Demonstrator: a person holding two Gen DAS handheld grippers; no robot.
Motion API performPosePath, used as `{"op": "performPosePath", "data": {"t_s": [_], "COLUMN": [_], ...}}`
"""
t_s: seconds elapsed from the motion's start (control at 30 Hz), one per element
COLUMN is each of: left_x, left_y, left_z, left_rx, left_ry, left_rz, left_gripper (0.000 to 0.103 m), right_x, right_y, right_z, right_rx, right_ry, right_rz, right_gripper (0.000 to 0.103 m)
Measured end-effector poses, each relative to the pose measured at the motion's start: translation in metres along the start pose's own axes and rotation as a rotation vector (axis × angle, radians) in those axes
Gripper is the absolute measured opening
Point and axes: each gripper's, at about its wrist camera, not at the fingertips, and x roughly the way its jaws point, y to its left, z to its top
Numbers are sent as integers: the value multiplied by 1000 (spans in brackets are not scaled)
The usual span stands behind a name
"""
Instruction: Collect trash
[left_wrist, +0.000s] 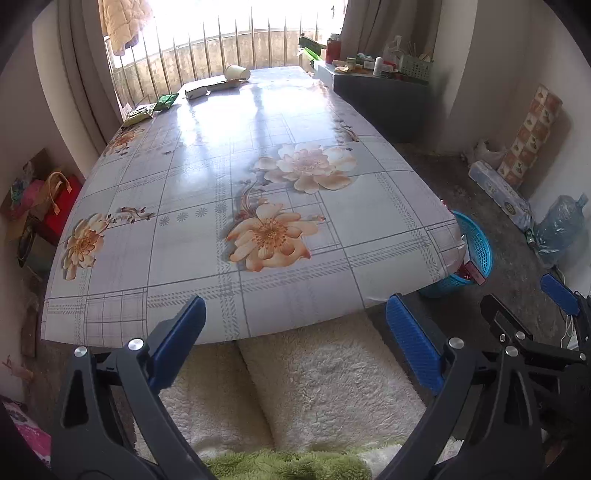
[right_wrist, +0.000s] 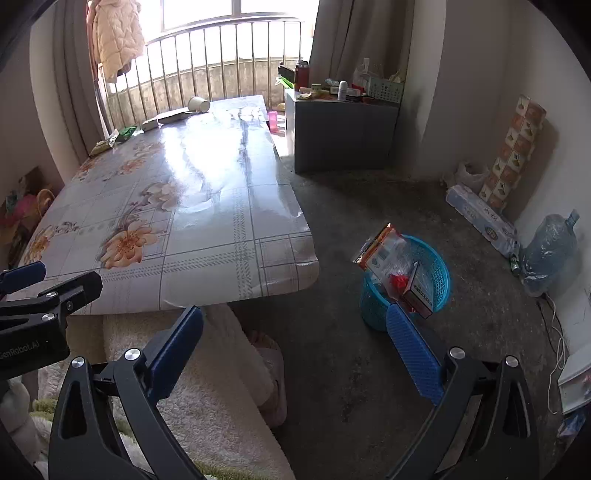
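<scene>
Looking from the left wrist, we find the left gripper (left_wrist: 295, 339) spread, empty — wrappers (left_wrist: 140, 114) and paper cup (left_wrist: 237, 72) on the far tabletop (left_wrist: 229, 177). From the right wrist, right gripper (right_wrist: 295, 343) spread, empty; blue basket (right_wrist: 439, 273) part-filled. Next, we judge — reach across.

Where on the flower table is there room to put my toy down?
Nearly the whole table is bare, from the near edge up past the big flowers. Only the far end by the window is crowded: a tipped paper cup, a flat box and green wrappers.
</scene>
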Motion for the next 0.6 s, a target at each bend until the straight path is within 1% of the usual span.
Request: {"op": "performPosePath", "data": {"t_s": [0.1,0.17,0.33,0.53,0.6], "left_x": [0,0,-1,-2,-1], "left_y": [3,7,18,25,26], "left_z": [-3,-3,0,-1,-1], "left_rx": [2,-11,-54,-72,-69], "left_ry": [9,12,25,16,24], "left_rz": [27,54,91,138,141], "left_gripper": [94,94,94,94,94], "right_x": [1,1,1,4,5], "right_y": [-3,-5,-7,-15,-18], "right_z": [2,4,6,6,6], "right_rx": [2,-3,-16,9,19], "right_ry": [1,-5,-18,-10,-5], "right_rz": [-23,-31,-59,-58,-60], "right_gripper": [97,96,96,96,96]}}
